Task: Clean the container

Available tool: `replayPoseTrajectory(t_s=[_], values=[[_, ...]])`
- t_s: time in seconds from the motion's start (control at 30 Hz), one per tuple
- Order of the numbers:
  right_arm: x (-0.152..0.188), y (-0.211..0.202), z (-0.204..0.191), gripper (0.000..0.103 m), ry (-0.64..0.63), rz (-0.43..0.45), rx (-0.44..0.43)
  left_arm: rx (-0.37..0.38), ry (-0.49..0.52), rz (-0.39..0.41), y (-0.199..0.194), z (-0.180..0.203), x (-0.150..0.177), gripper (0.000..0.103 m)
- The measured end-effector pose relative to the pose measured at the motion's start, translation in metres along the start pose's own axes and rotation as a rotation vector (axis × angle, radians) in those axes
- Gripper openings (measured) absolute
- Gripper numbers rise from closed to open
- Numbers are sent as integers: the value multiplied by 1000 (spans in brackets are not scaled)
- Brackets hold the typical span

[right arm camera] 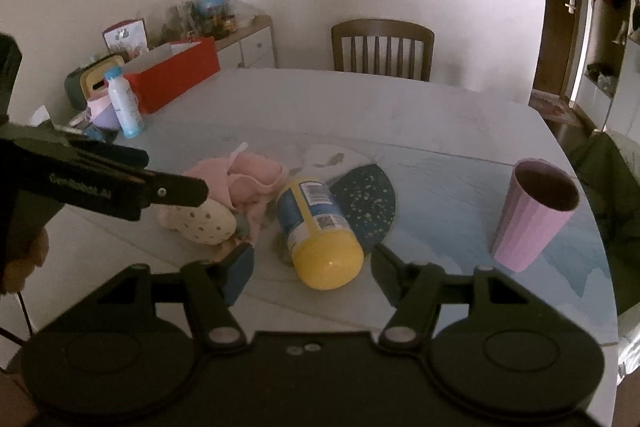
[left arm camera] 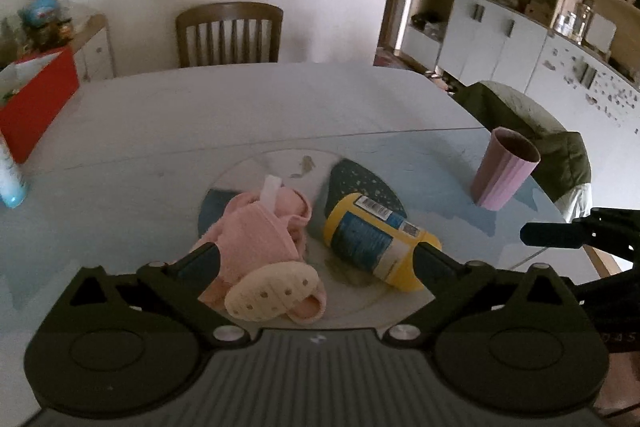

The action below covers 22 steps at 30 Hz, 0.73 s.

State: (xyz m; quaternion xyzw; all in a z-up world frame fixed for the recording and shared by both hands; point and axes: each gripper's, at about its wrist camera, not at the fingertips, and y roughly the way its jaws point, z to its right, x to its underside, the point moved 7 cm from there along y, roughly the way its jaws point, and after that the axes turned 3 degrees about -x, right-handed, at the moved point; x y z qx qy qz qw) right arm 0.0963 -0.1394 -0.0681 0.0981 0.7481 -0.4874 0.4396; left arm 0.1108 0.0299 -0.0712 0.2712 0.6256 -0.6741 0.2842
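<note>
A yellow container [left arm camera: 374, 238] [right arm camera: 318, 230] with a blue label lies on its side on the table. Left of it sits a crumpled pink cloth [left arm camera: 264, 231] [right arm camera: 244, 183] with a cream perforated scrubber [left arm camera: 270, 293] [right arm camera: 204, 223] against it. A pink ribbed cup [left arm camera: 505, 171] [right arm camera: 532, 215] stands upright to the right. My left gripper [left arm camera: 316, 257] is open, its fingers spanning the cloth and the container. My right gripper [right arm camera: 312, 269] is open just short of the container's base. In the right wrist view the left gripper [right arm camera: 172, 189] reaches in from the left above the cloth.
A dark speckled mat [right arm camera: 366, 203] lies behind the container. A white and blue bottle [right arm camera: 124, 103] and a red box [right arm camera: 176, 77] stand at the table's left. A wooden chair [right arm camera: 382, 49] is at the far side. A draped chair [left arm camera: 532, 131] sits right.
</note>
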Motion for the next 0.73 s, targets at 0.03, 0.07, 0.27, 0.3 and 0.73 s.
replayPoseTrajectory(t_s=[0.03, 0.07, 0.27, 0.3, 0.73], values=[[0, -3, 1, 65, 1, 6, 3, -1, -6, -4, -1, 2, 1, 103], [-1, -4, 1, 65, -1, 9, 2, -3, -10, -6, -4, 3, 1, 103], [-3, -12, 8, 66, 24, 20, -13, -48, -25, 5, -15, 13, 6, 103], [-2, -13, 10, 66, 26, 25, -14, -59, -26, 10, -16, 14, 6, 103], [0, -32, 20, 70, 91, 96, -10, -122, -1, 29, -26, 24, 10, 103]])
